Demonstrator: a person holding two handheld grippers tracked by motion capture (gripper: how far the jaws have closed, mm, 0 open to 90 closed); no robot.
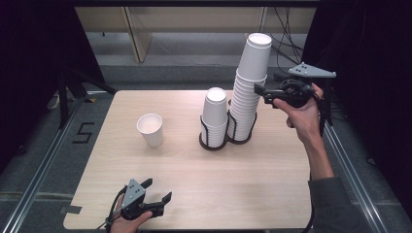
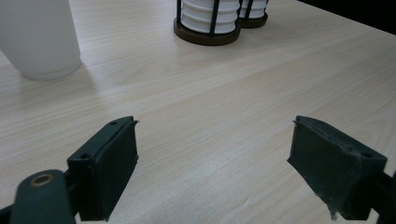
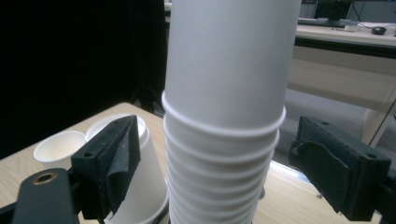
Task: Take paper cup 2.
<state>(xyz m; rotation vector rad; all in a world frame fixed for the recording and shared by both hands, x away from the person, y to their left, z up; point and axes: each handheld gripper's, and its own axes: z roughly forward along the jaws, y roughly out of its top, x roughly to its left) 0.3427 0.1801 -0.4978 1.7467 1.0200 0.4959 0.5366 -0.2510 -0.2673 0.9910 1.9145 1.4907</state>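
I'm seeing the light-wood bench (image 1: 194, 179) sitting on grey floor (image 1: 43, 160), metal rails (image 1: 39, 174) running along both sides. Black drapes (image 1: 34, 43) are hanging left and right. Pale wooden furniture (image 1: 194, 19) is standing behind, cables (image 1: 286, 29) dangling there.

**A lab recording bay**

The pale wooden surface (image 1: 194, 184) stands as the landmark. Black curtains (image 1: 29, 58) hang on both sides of it, metal floor rails (image 1: 43, 165) flank it, and cables (image 1: 284, 29) dangle beyond its far edge near plywood panels (image 1: 141, 29).
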